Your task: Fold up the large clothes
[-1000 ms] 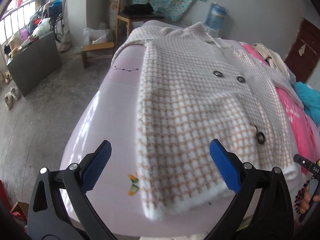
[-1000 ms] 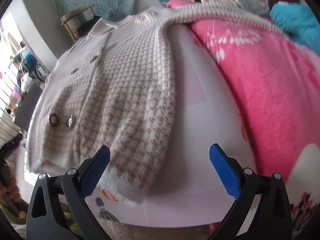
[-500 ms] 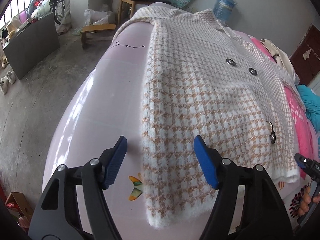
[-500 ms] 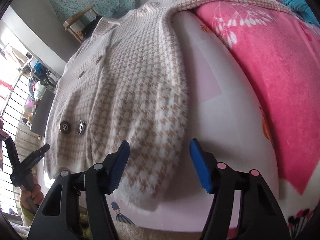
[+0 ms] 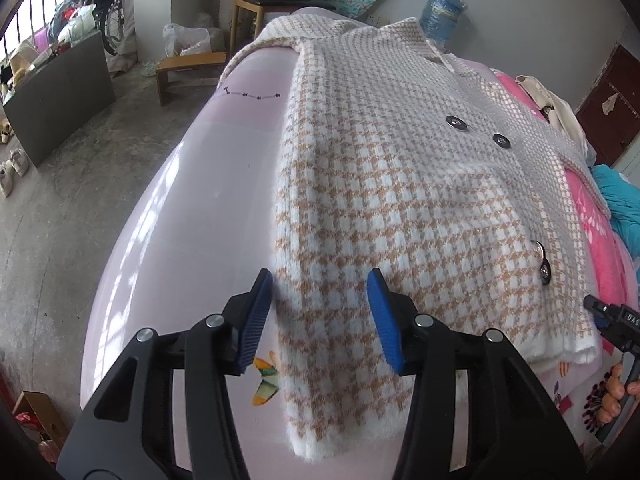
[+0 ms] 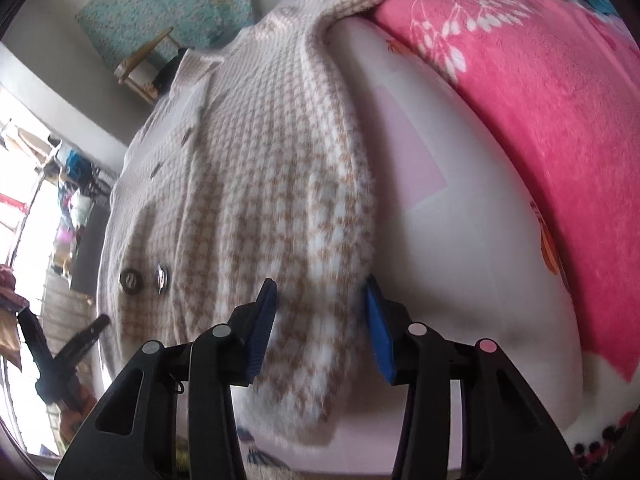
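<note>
Coat (image 5: 400, 184) spread flat on bed (image 5: 192, 216), hem at near edge, no fold made yet. Left tongs (image 5: 320, 312) and right tongs (image 6: 320, 320) closing around hem corners, not yet clamped. All folds remain.

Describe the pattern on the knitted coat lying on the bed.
A tan-and-white houndstooth check with a fluffy white hem on the coat; clearest in the left wrist view.

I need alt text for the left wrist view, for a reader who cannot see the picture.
The left gripper, with blue pads, is closing on the near corner of a beige and white houndstooth coat that lies flat on a pale pink bed; the fabric is between its jaws. Dark buttons run down the coat, and a pink blanket lies at the right.
</note>
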### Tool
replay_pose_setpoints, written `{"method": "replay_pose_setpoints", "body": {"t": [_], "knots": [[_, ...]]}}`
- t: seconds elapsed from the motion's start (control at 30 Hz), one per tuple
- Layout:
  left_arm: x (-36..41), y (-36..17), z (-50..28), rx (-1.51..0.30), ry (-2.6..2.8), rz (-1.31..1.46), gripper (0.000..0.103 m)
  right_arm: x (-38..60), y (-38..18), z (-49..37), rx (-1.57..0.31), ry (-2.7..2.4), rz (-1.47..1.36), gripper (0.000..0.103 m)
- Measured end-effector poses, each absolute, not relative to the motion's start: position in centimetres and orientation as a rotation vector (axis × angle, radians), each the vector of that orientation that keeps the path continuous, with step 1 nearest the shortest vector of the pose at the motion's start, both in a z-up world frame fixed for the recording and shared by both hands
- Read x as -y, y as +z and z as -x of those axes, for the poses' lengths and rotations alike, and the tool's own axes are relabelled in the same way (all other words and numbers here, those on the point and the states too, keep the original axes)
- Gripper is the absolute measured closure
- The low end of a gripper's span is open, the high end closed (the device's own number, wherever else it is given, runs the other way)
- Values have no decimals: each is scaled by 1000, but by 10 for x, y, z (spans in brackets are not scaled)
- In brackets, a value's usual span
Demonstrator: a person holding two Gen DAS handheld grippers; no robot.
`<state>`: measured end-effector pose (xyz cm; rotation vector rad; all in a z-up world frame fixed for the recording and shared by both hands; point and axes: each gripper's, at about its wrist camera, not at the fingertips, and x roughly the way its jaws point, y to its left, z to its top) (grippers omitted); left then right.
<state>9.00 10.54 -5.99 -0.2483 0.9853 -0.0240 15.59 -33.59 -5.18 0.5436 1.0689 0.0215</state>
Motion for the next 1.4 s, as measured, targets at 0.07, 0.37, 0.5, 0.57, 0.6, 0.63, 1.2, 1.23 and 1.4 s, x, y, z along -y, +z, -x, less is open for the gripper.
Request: {"method": "replay_pose_setpoints", "body": {"t": [0.07,0.37,0.5,0.57,0.6,0.63,1.2,1.23,1.4], "knots": [[-101,-59,-92,-982,-7,218,58,335,-53,-160,-1056,19,-540,60],[-80,-54,-88,-942,24,66,94,314,-49,-172,-1059,62,-377,89],[-77,-32,-76,-876,12,9,96,319,-26,-170,-1010,126,-378,94],[-77,-12,-67,-826,-11,-8,97,321,-2,-164,-954,143,-357,95],[-79,1,-61,-800,-18,-11,97,323,14,-160,-921,156,-350,95],[-83,12,-55,-779,-26,-3,97,324,24,-156,-899,162,-345,95],[-123,-40,20,-1144,-47,75,92,360,-30,-64,-1243,99,-438,87],[-125,-43,18,-1159,-39,62,87,362,-30,-65,-1251,89,-428,82],[-135,-13,24,-1077,-32,38,74,351,18,-66,-1134,54,-219,63]]}}
